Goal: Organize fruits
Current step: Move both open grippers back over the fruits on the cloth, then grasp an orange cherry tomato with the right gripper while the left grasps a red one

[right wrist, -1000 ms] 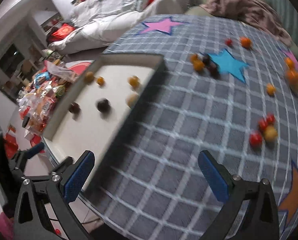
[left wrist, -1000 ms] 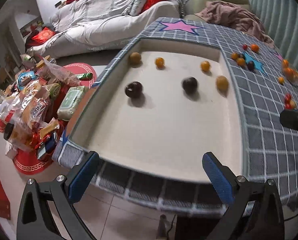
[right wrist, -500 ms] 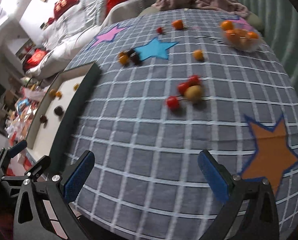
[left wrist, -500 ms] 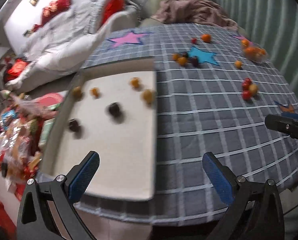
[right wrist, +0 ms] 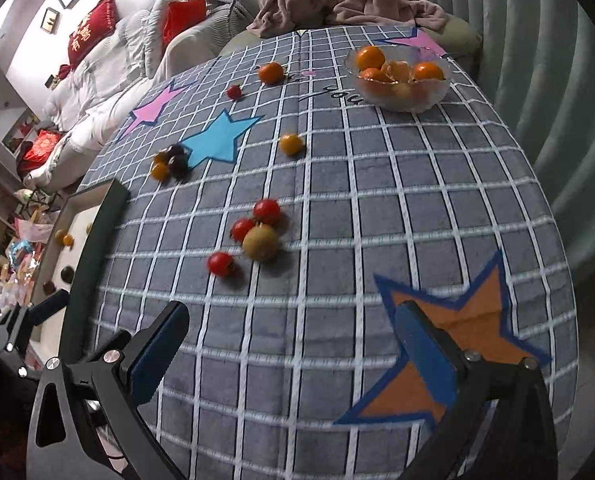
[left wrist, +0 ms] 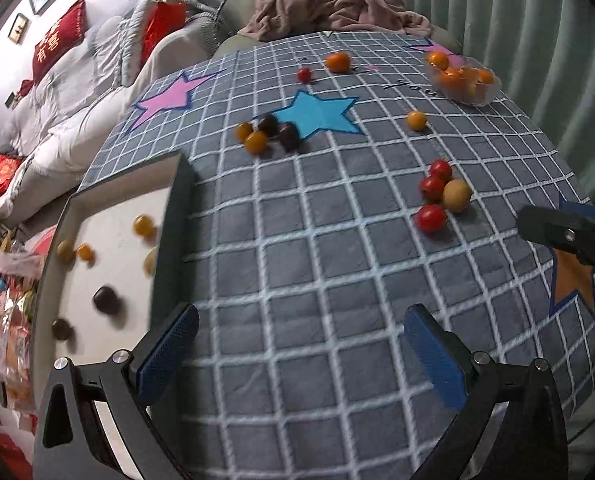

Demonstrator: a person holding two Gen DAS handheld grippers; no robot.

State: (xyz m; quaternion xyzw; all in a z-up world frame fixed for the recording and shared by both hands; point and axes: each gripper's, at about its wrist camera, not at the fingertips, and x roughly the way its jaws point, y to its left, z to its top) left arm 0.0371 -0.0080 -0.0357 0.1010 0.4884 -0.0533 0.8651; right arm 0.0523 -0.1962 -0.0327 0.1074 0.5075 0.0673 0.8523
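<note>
1. The left gripper (left wrist: 301, 344), black-framed tongs with blue textured pads, is hanging with its fingers spread wide and nothing between them, above the grey checked tablecloth (left wrist: 305, 248) near the table's front edge.

2. The right gripper (right wrist: 293, 340), of the same build, is likewise standing open and empty, hovering over the orange star patch (right wrist: 469, 320) sewn into the cloth.

3. The fruits are lying in three places: a few small orange and dark ones are sitting in the shallow cream-floored tray (left wrist: 109, 236) at the left edge, oranges are filling the clear glass bowl (right wrist: 401, 96) at the far right, and the rest are scattered loose on the cloth.

4. The nearest loose cluster, three small red round fruits (right wrist: 220, 263) touching or just beside a yellow-brown oval fruit (right wrist: 260, 242), is lying ahead of the right gripper and looks like the likely next target.

5. To take one well, the gripper should be coming down over the lone front red fruit, which is sitting slightly apart, so the fingers are straddling it without nudging its neighbours.

6. Round fruit on soft cloth is prone to rolling, so closing slowly and squarely is advisable.

7. The tray's fruits are blurred; their kinds are probably mixed, though I cannot tell.
</note>
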